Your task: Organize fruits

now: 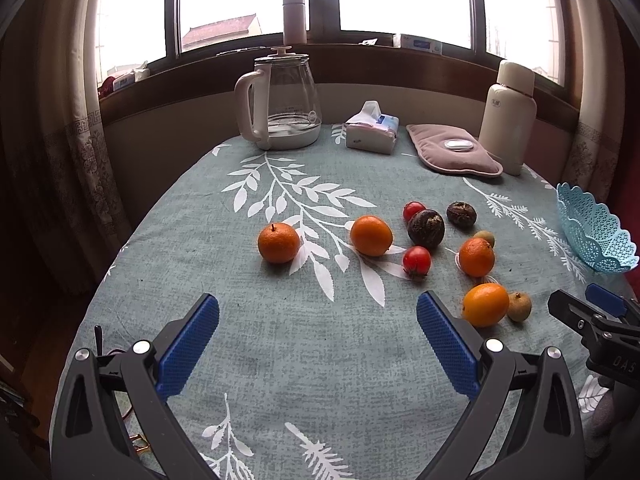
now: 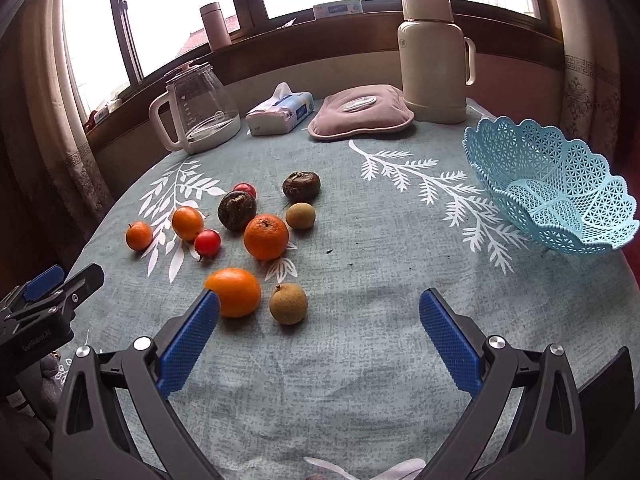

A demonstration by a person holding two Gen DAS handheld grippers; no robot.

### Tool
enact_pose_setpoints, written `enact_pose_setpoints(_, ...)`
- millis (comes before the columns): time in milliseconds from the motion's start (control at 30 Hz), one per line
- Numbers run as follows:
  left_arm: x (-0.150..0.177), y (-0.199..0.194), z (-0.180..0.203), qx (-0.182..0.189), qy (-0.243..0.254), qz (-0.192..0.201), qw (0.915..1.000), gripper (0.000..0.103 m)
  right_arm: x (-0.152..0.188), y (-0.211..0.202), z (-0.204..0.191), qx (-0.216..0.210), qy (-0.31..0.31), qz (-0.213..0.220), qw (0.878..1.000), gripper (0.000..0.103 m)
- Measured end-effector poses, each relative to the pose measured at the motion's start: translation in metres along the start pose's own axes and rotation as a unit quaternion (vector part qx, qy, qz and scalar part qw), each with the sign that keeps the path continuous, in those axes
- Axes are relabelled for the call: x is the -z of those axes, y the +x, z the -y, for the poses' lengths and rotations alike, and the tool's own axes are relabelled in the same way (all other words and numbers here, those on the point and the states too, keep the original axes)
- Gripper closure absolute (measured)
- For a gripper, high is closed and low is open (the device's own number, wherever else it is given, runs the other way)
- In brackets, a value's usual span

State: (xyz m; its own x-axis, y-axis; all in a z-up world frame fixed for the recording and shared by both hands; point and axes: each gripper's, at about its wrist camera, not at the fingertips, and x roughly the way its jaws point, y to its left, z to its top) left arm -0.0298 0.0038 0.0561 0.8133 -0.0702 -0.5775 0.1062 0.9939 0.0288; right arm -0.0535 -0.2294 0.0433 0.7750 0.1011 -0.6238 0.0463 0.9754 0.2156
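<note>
Several fruits lie loose on the teal leaf-print tablecloth (image 1: 280,340): oranges (image 1: 278,242) (image 2: 266,237), small red fruits (image 1: 417,261), dark round fruits (image 2: 301,185) and small tan fruits (image 2: 288,304). An empty light-blue lattice basket (image 2: 560,200) stands at the table's right edge; it also shows in the left wrist view (image 1: 592,232). My left gripper (image 1: 318,320) is open and empty, short of the fruits. My right gripper (image 2: 319,316) is open and empty, with the nearest orange (image 2: 234,292) by its left fingertip.
At the back stand a glass kettle (image 1: 280,100), a tissue pack (image 1: 372,128), a pink pad (image 1: 452,152) and a cream thermos (image 2: 434,56). A window sill with a bottle (image 1: 294,18) runs behind. The table edge drops off left and right.
</note>
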Motion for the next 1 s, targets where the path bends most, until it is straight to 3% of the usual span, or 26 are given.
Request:
enact_pose_setpoints(300,-0.001,0.005,-0.004,0.004,-0.003,-0.008,1.0000,0.005,0.000,0.000,0.004,0.000,0.003,-0.001,1.000,0.002)
enact_pose_setpoints(500,-0.013,0.011,-0.032,0.031,-0.052,-0.017,0.9980,0.005,-0.001,-0.001,0.013,0.007,0.017,0.000,1.000,0.002)
enact_pose_setpoints(767,-0.024,0.060,-0.061,0.040,-0.111,-0.076,0.9901,0.005,0.000,0.004,0.014,0.006,0.020,-0.010,1.000,0.002)
enact_pose_setpoints(1000,-0.034,0.091,-0.067,0.048,-0.131,-0.102,0.9849,0.015,0.000,0.007,0.013,0.006,0.018,-0.013,1.000,0.002)
